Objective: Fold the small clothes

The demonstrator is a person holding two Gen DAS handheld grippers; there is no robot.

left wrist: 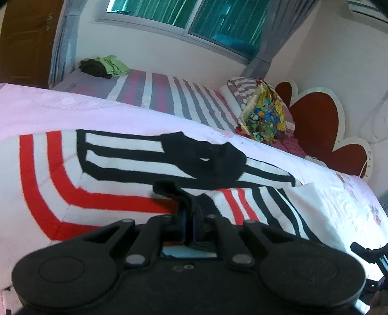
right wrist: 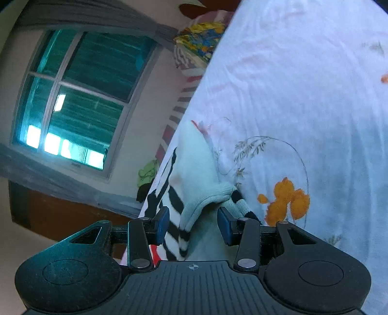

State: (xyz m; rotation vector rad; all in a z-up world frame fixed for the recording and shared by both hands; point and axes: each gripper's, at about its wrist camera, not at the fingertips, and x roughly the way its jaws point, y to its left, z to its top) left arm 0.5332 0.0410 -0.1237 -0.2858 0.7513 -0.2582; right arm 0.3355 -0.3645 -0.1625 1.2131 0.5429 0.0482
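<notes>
A white knit top [left wrist: 135, 155] with red and black stripes and a black collar [left wrist: 206, 155] lies spread on the pale pink floral bedsheet [left wrist: 48, 109]. My left gripper [left wrist: 191, 215] is shut on a black edge of the top [left wrist: 167, 189], which is drawn up off the fabric beneath it. In the right wrist view, which is rolled sideways, my right gripper [right wrist: 193, 225] stands open. A white sleeve end with black stripes [right wrist: 194, 193] lies between its blue pads [right wrist: 161, 225]; neither pad presses on it. A black part of the right gripper [left wrist: 368, 252] shows at the left view's edge.
Beyond the sheet lies a striped bed cover [left wrist: 169, 92] with a pile of green and dark clothes [left wrist: 104, 66] at its far end. A colourful cushion [left wrist: 264, 116] leans by the red flower-shaped headboard [left wrist: 317, 121]. A window [left wrist: 194, 17] and grey curtains are behind.
</notes>
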